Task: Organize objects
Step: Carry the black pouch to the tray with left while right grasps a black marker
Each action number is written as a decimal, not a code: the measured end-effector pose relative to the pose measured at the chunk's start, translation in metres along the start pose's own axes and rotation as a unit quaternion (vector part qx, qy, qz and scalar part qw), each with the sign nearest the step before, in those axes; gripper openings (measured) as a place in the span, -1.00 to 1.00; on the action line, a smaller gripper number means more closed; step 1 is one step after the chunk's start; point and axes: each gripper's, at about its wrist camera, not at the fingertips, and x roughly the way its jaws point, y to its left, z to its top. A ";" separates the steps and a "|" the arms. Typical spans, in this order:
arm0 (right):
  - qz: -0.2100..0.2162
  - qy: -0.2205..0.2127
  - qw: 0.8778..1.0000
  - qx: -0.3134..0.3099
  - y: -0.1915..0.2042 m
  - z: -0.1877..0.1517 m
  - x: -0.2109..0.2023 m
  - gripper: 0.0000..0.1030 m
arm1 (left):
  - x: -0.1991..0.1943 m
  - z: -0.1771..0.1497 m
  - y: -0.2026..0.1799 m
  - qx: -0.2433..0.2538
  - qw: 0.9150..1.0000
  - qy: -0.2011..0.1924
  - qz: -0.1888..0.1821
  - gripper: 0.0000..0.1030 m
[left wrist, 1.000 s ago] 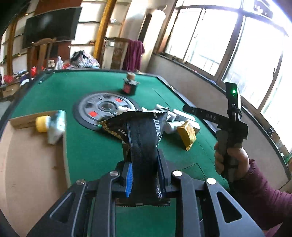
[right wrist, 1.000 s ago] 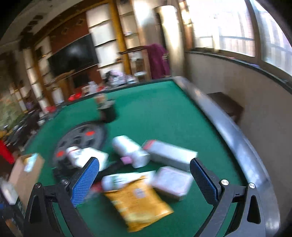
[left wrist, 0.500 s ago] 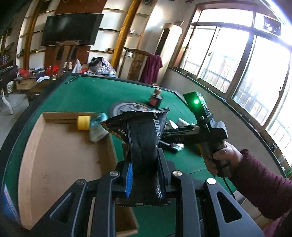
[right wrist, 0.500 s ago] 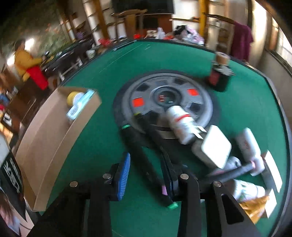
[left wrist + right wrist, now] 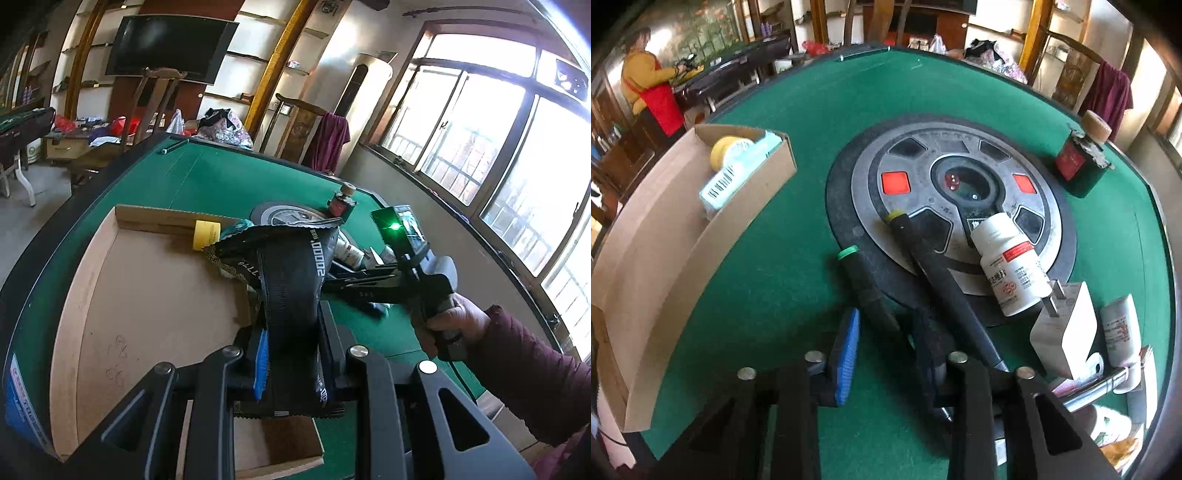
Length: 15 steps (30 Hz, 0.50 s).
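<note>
Left tool pinching black packet, "20000" legible, remainder seemingly blurred.

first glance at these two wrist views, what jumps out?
The black snack packet, clamped upright in the left gripper above the open cardboard box. Next, the right gripper closing around a black green-capped pen on the green table. Behind it lies a white pill bottle on the round grey hub.

Left tongs clamped on black snack packet, above cardboard box at worktop edge.
</note>
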 end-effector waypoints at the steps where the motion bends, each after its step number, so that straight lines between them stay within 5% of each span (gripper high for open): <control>1: 0.001 -0.002 1.000 0.007 -0.001 0.000 -0.001 -0.68 | 0.001 0.002 0.002 -0.002 1.000 0.000 0.000 -0.57; 15: 0.114 -0.082 0.981 0.135 -0.021 -0.033 -0.047 -0.69 | -0.009 0.000 -0.003 -0.001 1.000 -0.008 0.014 -0.57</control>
